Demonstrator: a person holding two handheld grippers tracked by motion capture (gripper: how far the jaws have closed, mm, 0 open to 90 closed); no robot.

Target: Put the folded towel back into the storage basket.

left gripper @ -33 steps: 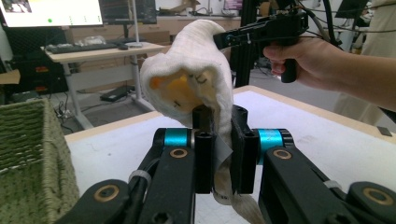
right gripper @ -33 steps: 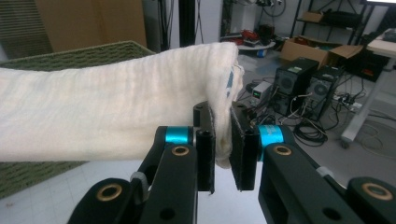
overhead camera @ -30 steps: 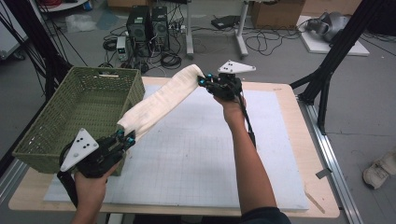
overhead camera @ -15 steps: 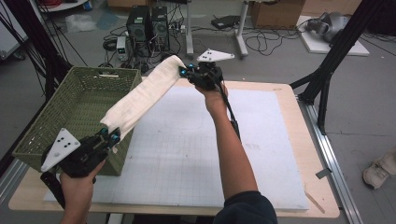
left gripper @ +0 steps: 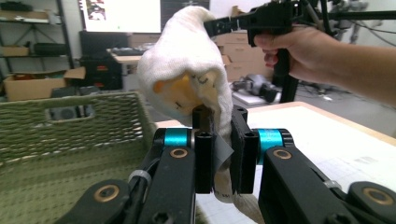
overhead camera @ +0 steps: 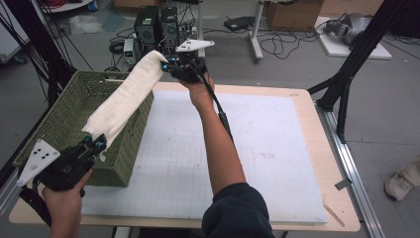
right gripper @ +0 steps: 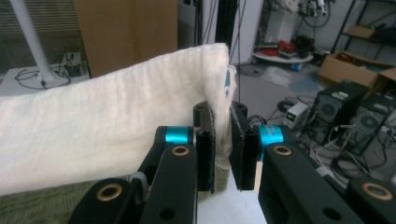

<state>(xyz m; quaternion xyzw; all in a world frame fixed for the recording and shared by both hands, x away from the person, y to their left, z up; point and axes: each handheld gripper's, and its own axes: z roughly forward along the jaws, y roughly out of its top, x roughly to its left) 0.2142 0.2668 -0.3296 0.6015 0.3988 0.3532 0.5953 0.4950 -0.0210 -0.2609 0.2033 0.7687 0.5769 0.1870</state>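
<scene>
Each claw, left (overhead camera: 99,145) and right (overhead camera: 168,64), is clamped on one end of the towel (overhead camera: 126,96), which is stretched between them, probably to lower it into the basket (overhead camera: 64,116) below.

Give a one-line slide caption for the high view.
Two claws, left and right, hold a cream towel stretched by its ends above a green basket at the table's left edge.
</scene>
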